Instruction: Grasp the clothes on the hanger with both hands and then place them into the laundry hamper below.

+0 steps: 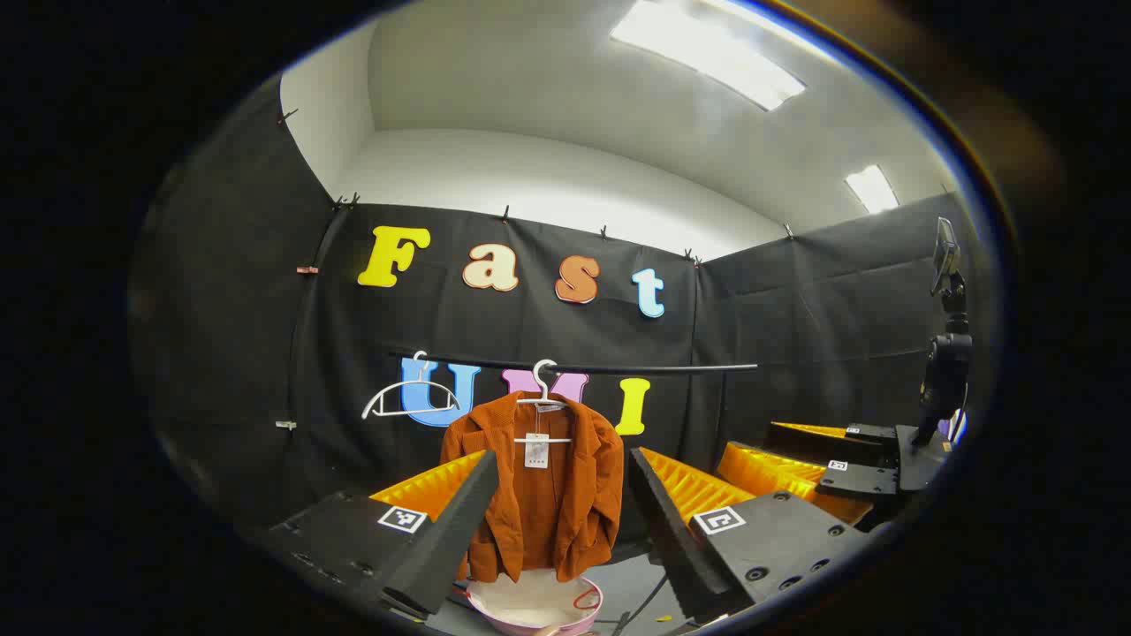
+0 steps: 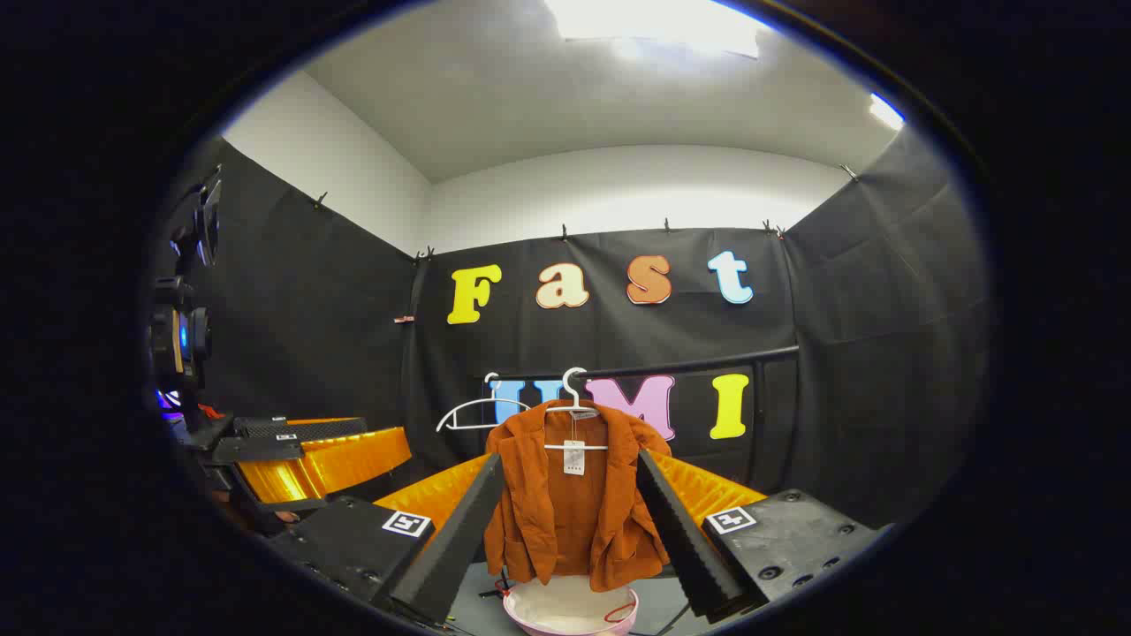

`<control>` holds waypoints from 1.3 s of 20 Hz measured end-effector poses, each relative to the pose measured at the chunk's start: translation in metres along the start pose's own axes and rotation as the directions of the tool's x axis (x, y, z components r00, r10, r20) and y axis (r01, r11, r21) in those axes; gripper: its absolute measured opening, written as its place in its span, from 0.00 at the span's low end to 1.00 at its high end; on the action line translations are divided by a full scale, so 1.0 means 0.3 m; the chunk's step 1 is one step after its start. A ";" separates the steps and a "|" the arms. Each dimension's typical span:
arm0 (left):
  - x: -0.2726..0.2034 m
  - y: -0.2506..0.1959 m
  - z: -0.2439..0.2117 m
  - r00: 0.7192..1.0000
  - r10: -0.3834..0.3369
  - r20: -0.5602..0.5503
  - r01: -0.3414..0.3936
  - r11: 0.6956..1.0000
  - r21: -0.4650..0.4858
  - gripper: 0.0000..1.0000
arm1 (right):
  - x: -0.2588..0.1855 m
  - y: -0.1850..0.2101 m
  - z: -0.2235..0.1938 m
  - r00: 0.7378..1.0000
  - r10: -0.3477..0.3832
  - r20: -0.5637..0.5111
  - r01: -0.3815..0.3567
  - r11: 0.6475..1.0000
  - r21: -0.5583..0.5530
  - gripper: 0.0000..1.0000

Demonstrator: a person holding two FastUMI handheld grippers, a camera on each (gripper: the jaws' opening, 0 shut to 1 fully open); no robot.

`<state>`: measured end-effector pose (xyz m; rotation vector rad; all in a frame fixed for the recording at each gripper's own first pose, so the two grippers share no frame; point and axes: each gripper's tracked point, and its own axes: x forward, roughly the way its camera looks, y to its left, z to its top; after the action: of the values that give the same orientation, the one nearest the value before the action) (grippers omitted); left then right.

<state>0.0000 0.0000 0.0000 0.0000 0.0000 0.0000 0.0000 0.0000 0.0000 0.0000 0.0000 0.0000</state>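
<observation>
Black cloth walls back a rail where our rust-orange jacket [image 1: 535,490] hangs on a white hanger [image 1: 543,402], dead ahead between the spread fingers of both the left gripper [image 1: 552,521] and right gripper [image 2: 570,530], with the pink hamper [image 2: 570,611] below. We judge it soft, light and floppy; we'd pinch each shoulder.

An orange jacket [image 1: 539,495] hangs on a white hanger [image 1: 543,402] above a pink hamper [image 1: 537,605].

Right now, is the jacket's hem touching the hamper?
Apart. In the right gripper view the jacket hem ends above the hamper rim, with a strip of floor showing between them.
</observation>
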 end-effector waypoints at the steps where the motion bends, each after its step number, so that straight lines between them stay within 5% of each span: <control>1: -0.010 0.002 0.001 1.000 0.001 0.000 -0.001 1.000 -0.001 0.94 | -0.001 0.012 0.008 1.000 0.009 0.007 -0.009 1.000 0.002 0.97; 26: -0.049 0.034 0.013 1.000 -0.025 -0.012 0.025 1.000 -0.018 0.94 | -0.026 0.033 0.001 1.000 -0.019 -0.009 0.019 1.000 -0.001 0.97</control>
<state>-0.0147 0.0102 0.0038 -0.0183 0.0118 -0.0247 -0.0079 0.0098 0.0002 -0.0012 0.0088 -0.0193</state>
